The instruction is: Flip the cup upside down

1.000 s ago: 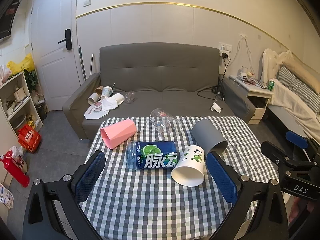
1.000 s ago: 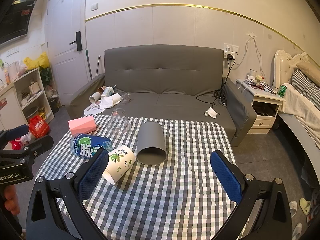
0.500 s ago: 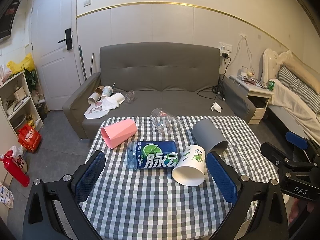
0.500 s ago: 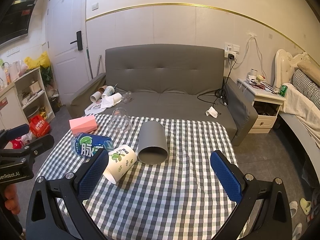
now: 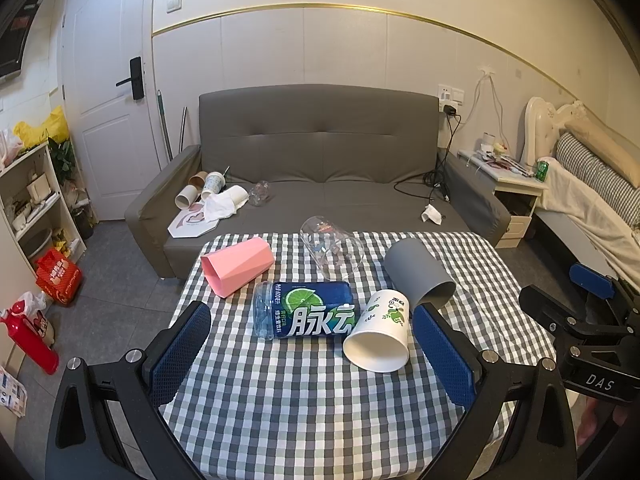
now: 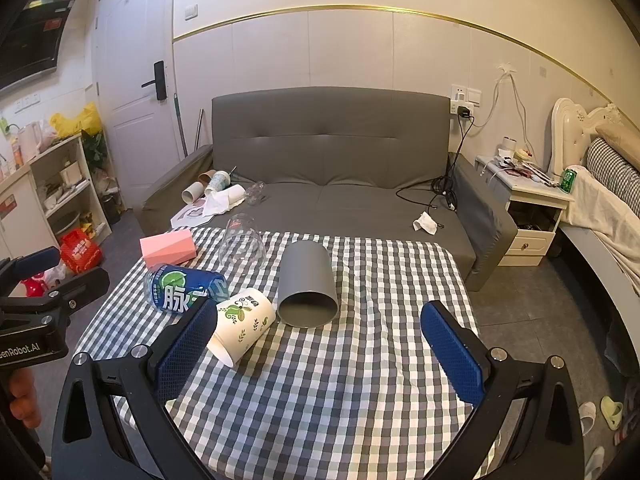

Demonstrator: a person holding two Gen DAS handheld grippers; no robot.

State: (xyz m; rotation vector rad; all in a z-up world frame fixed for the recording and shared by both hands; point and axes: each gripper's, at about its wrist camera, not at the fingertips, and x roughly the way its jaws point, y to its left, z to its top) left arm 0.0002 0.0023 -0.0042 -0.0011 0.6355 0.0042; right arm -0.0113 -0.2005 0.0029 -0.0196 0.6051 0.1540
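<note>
Here, five containers lie on their sides on the checked table (image 5: pixel 320 408), and none is held. The left gripper (image 5: pixel 312 352) hangs above the near part of the cloth with its blue pads spread wide, nothing between them. The right gripper (image 6: pixel 320 350) is likewise spread wide and empty, over the near right part of the table.

The grey cup (image 6: pixel 307 283) lies with its open mouth towards the cameras, near the middle of the table. Just to its left lies the white paper cup (image 6: pixel 241 325) (printed with green leaves), mouth also towards the near edge; in the right wrist view the left pad of the right gripper covers part of its rim. The two cups look very close, though I cannot tell whether they touch.

Against the white cup's far left side lies a blue drink bottle (image 5: pixel 305 310) with a lime on its label. Behind it a clear glass tumbler (image 5: pixel 331 251) lies tipped over, and to the far left a pink faceted cup (image 5: pixel 237 266) rests with its mouth towards the table's left edge.

Beyond the table stands a grey sofa (image 5: pixel 320 152) with paper cups and tissue on its left seat.
</note>
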